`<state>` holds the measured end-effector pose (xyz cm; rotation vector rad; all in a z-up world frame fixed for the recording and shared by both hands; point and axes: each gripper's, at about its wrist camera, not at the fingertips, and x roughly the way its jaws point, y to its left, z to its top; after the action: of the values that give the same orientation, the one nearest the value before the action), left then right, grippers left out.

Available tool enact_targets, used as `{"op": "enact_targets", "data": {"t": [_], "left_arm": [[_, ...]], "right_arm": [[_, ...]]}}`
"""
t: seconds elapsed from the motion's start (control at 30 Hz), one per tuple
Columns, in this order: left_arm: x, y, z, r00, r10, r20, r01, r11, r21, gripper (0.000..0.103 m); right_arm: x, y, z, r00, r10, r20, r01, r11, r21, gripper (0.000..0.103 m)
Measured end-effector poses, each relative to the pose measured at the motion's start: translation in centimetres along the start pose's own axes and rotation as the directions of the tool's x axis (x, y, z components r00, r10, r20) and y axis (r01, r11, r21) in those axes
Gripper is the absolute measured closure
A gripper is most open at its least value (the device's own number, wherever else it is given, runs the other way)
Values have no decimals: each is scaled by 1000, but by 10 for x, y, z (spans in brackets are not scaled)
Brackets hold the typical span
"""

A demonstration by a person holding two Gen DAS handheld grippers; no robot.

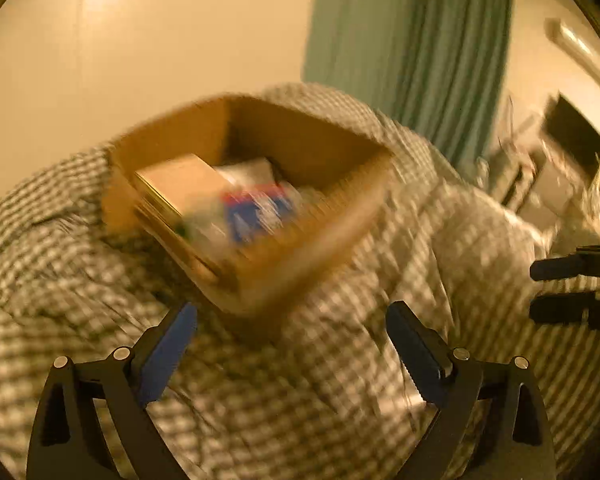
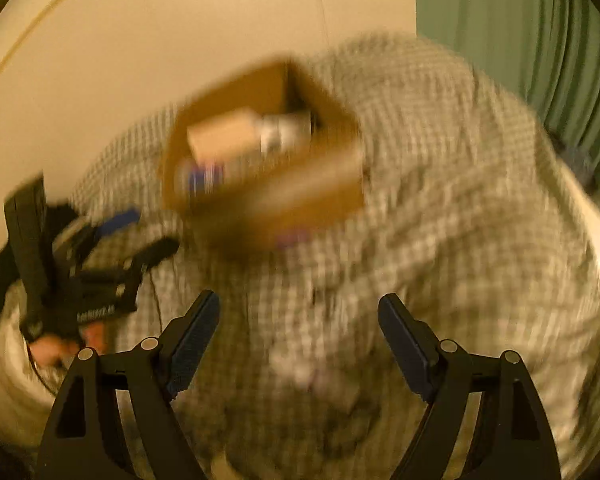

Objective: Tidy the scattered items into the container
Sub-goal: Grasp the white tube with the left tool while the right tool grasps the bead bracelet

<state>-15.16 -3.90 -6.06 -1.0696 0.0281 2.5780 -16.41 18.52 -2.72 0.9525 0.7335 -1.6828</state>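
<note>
A brown cardboard box [image 1: 332,216] sits on a checked green-and-white bedcover [image 1: 80,272]. Inside it lie a tan flat box [image 1: 180,184], a blue-and-red packet [image 1: 256,212] and a white item. My left gripper [image 1: 292,320] is open and empty, just in front of the box. In the right wrist view the same box [image 2: 308,184] stands ahead, holding the tan box [image 2: 224,136] and a white item [image 2: 284,132]. My right gripper [image 2: 298,312] is open and empty above the cover. Both views are blurred by motion.
The cream wall [image 1: 140,40] is behind the bed and a green curtain [image 1: 412,40] hangs at the right. The right gripper shows at the right edge of the left wrist view [image 1: 572,292]; the left gripper shows at the left [image 2: 100,264] of the right wrist view. Furniture [image 1: 560,160] stands beyond the bed.
</note>
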Motion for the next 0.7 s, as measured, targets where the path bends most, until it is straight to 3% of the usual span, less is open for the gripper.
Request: {"op": "enact_targets", "data": {"t": [0.13,0.23,0.37,0.4,0.5,0.57,0.7], "left_arm": [[15,-43,-26,992,-104,-66,112,985,128,5],[25,-70,-44,989,-103,-110,127,962,242,5],[37,-94,-66,975,-127,-180,185,915,359,5],[39,-95,-68,973,-134,-190,198,906,374,5],[53,-98,-75,966,-152,-210,228,883,411,5],[61,-100,-79,957,-173,-232,259,868,423,5],[83,-106,-87,948,-172,-268,279,854,439,5]], "right_arm": [[9,-8,-40,996,-11,-89,15,999,49,22],[14,-14,-50,988,-55,-142,63,996,55,22],[28,-25,-55,968,-81,-238,95,994,50,39],[32,-25,-55,963,-84,-257,98,994,39,39],[50,-23,-51,942,-110,-319,103,994,-38,42],[67,-21,-50,914,-158,-373,119,985,-127,52],[100,-28,-55,859,-133,-494,53,983,-173,56]]}}
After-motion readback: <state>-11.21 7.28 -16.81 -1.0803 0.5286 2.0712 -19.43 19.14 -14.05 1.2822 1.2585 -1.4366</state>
